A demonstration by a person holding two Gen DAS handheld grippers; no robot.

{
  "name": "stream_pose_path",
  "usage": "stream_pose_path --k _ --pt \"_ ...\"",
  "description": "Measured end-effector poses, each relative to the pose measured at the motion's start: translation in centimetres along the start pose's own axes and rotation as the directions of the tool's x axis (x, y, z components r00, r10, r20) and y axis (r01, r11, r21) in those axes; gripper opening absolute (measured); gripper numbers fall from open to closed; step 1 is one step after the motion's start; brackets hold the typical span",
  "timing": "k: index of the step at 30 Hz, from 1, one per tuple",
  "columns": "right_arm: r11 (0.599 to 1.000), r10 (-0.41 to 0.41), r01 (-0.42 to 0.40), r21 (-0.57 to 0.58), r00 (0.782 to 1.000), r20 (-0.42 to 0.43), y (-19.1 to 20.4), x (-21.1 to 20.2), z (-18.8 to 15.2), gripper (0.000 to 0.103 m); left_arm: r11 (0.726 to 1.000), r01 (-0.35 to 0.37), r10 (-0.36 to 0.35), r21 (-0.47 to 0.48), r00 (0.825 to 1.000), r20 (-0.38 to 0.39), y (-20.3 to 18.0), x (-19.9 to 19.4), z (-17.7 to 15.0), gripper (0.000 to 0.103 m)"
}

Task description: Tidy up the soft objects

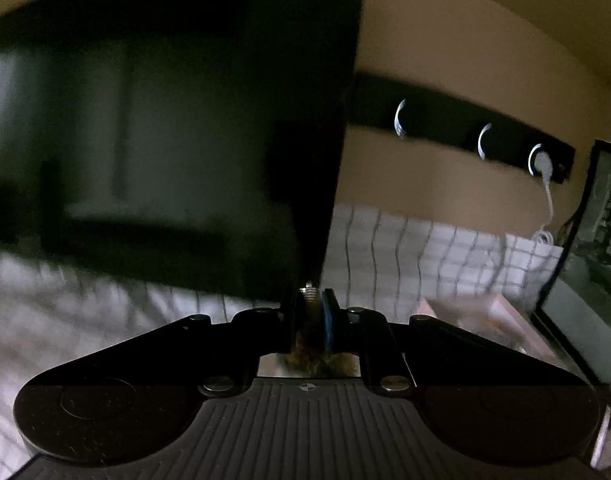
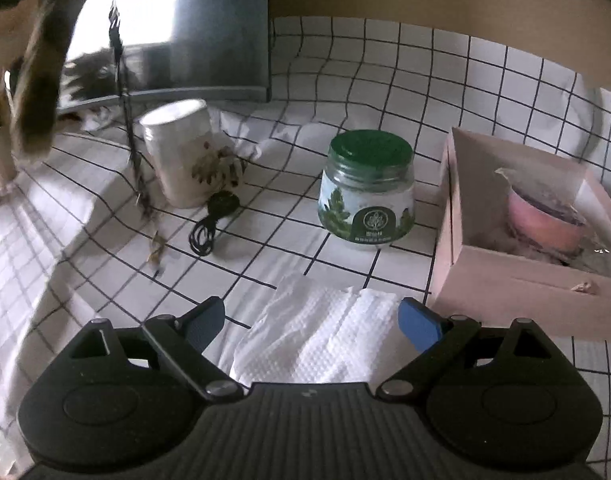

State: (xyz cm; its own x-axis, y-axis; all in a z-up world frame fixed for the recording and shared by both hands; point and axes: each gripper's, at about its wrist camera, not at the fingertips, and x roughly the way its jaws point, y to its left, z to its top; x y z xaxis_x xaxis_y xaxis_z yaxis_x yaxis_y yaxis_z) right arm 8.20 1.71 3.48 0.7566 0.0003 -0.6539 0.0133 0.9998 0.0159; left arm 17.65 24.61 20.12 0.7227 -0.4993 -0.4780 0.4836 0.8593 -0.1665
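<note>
quilted white tissue [image 2: 317, 344], furry brown toy [image 1: 313, 356]

Desk covering: white cloth with black grid [image 2: 385, 64], wrinkled. Standing on it: green-lidded glass jar [image 2: 366, 188] with leaf-print label, centre; white cylindrical container [image 2: 177, 152] with floral print, to its left; coiled black cord [image 2: 213, 224] just in front of that container. Pink open box [image 2: 517, 236] at right, holding a pink bowl [image 2: 545, 220]. Dark monitor [image 1: 165, 120] behind. Black wall strip [image 1: 465, 128] with sockets, white plug [image 1: 543, 164] inserted.
</note>
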Motion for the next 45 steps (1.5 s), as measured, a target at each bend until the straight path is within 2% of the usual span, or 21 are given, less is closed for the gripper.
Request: stream_pose_path --k 4,8,11,14,18,19,21,25,28,30,32,35,37,38,43,45 --pt "0.999 -0.029 0.03 0.012 0.998 -0.049 0.7 1.4 -0.5 0.095 0.998 0.003 -0.01 -0.061 0.994 -0.112 2.1 2.3 -3.8 0.015" --pt "0.998 -0.07 0.07 -0.001 0.994 -0.085 1.2 2.0 -1.1 0.095 0.995 -0.053 0.034 -0.08 0.973 -0.228 3.8 4.7 -7.8 0.015" --pt "0.995 -0.098 0.097 -0.02 0.991 -0.092 1.3 1.7 -1.6 0.095 0.993 -0.081 0.056 -0.084 0.963 -0.265 4.3 5.8 -10.1 0.016" --pt "0.993 -0.115 0.114 -0.014 0.988 -0.107 1.1 1.7 -2.2 0.095 0.993 -0.072 0.04 -0.093 0.948 -0.315 4.6 7.1 -11.5 0.016" --pt "0.993 -0.109 0.113 0.04 0.989 -0.105 0.5 1.5 -2.7 0.095 0.993 -0.093 0.056 -0.078 0.921 -0.386 4.6 8.4 -12.8 0.017" --pt "0.992 -0.108 0.113 0.049 0.989 -0.102 0.4 1.5 -2.8 0.095 0.993 -0.088 0.052 -0.078 0.925 -0.377 4.6 8.3 -12.9 0.02" --pt "0.992 -0.111 0.116 0.05 0.989 -0.093 0.5 1.4 -3.0 0.095 0.994 -0.076 0.039 -0.08 0.922 -0.386 4.7 8.3 -12.8 0.02" --pt "0.991 -0.116 0.12 0.052 0.991 -0.068 0.7 1.5 -3.4 0.098 0.984 -0.018 -0.062 -0.179 0.9 -0.432 5.6 8.1 -12.0 0.023" --pt "0.991 -0.119 0.12 0.051 0.992 -0.032 0.9 1.5 -3.9 0.101 0.985 -0.061 -0.008 -0.161 0.917 -0.399 5.3 6.0 -11.0 0.023" --pt "0.991 -0.122 0.123 0.053 0.992 -0.017 0.9 1.4 -4.1 0.101 0.98 -0.076 -0.002 -0.184 0.92 -0.392 5.3 4.9 -10.8 0.023" --pt "0.992 -0.118 0.119 0.052 0.993 -0.018 0.9 1.5 -4.1 0.102 0.978 -0.083 -0.006 -0.193 0.908 -0.42 5.0 5.0 -10.9 0.023" --pt "0.992 -0.114 0.115 0.048 0.993 -0.019 1.0 1.6 -4.1 0.103 0.986 -0.108 0.036 -0.128 0.884 -0.467 3.9 6.5 -11.8 0.023" --pt "0.992 -0.114 0.115 0.047 0.993 -0.019 1.0 1.6 -4.1 0.103 0.986 -0.131 0.064 -0.104 0.871 -0.486 3.4 7.4 -12.3 0.029" --pt "0.992 -0.113 0.114 0.047 0.993 -0.019 1.0 1.6 -4.1 0.103 0.986 -0.134 0.071 -0.096 0.874 -0.482 3.3 7.6 -12.5 0.034" --pt "0.995 -0.098 0.099 0.032 0.995 -0.032 1.0 1.6 -4.1 0.103 0.987 -0.138 0.088 -0.077 0.884 -0.459 2.9 7.7 -12.7 0.032" --pt "0.996 -0.079 0.081 0.023 0.994 -0.072 0.7 1.5 -3.6 0.097 0.988 -0.131 0.082 -0.078 0.888 -0.453 3.0 7.6 -12.8 0.032"
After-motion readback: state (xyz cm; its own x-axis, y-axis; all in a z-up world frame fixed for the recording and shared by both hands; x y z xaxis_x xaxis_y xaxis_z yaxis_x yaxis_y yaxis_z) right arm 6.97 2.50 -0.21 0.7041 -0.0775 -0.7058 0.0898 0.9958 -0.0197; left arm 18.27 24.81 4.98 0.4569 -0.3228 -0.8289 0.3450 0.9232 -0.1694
